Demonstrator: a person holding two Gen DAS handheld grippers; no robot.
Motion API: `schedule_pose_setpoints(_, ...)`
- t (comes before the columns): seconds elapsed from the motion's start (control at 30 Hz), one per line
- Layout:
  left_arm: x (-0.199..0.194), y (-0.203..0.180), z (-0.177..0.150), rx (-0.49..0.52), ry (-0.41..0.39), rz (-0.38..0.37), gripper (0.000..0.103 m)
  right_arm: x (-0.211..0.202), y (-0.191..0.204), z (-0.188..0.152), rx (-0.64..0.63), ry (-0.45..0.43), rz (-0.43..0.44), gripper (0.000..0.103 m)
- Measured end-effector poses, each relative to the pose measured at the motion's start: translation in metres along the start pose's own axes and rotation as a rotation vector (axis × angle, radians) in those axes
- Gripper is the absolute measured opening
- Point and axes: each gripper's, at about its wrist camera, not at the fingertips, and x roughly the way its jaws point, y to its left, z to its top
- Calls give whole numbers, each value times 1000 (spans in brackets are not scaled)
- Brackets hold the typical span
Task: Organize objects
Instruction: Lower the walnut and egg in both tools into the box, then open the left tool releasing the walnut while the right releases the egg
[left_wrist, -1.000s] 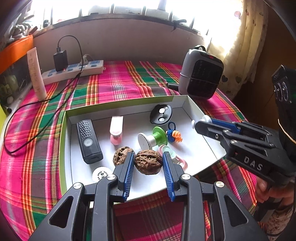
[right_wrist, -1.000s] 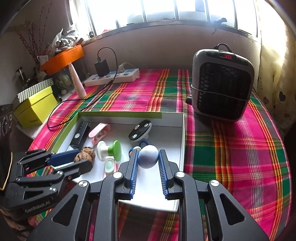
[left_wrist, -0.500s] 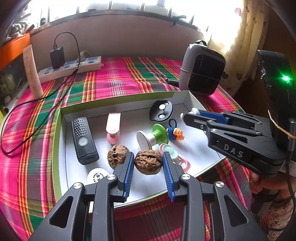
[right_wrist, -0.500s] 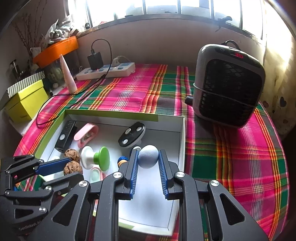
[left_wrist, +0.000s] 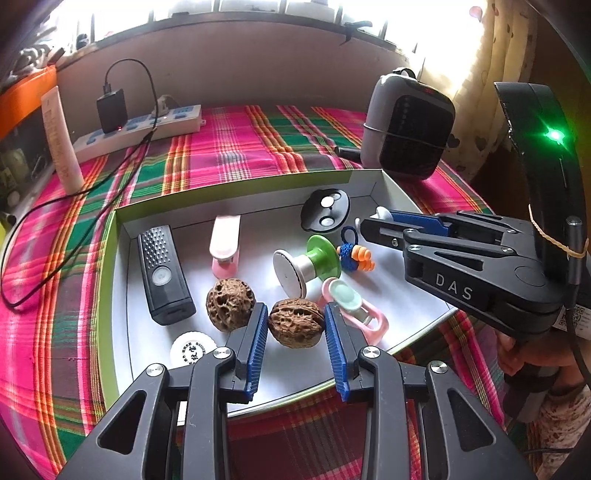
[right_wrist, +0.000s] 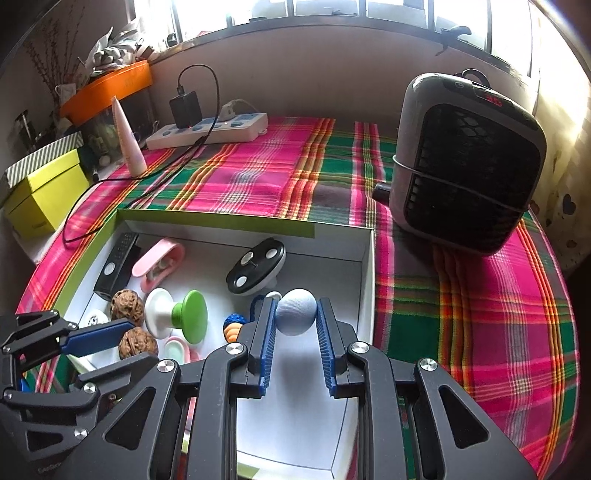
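Observation:
A shallow white box with a green rim (left_wrist: 243, 192) (right_wrist: 218, 219) lies on the plaid cloth and holds small things. My left gripper (left_wrist: 295, 321) is shut on a brown walnut (left_wrist: 295, 322) low over the box's front; it also shows in the right wrist view (right_wrist: 99, 338). A second walnut (left_wrist: 229, 303) lies just left of it. My right gripper (right_wrist: 295, 314) is shut on a pale blue-white ball (right_wrist: 296, 312) above the box's right part; it also shows in the left wrist view (left_wrist: 373, 225).
In the box lie a black remote (left_wrist: 162, 273), a pink clip (left_wrist: 224, 245), a black round disc (left_wrist: 325, 210), a green-and-white spool (left_wrist: 306, 262), a blue-orange knitted toy (left_wrist: 354, 254) and a pink-green ring piece (left_wrist: 354, 306). A grey heater (right_wrist: 465, 162) stands right, a power strip (right_wrist: 210, 129) behind.
Both grippers have come lower and closer over the box, each still holding its object. The right gripper has shifted further in over the box's right side.

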Motion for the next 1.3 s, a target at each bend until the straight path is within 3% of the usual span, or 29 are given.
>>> schedule_pose_setpoints(0.87, 2, 2, 1, -12, 10, 6, 30, 6, 5, 0, -14, 5, 1, 23)
schedule_pose_setpoints(1.3, -1, 1, 0, -19, 7, 14, 38, 4, 6, -2, 0, 4, 16, 29)
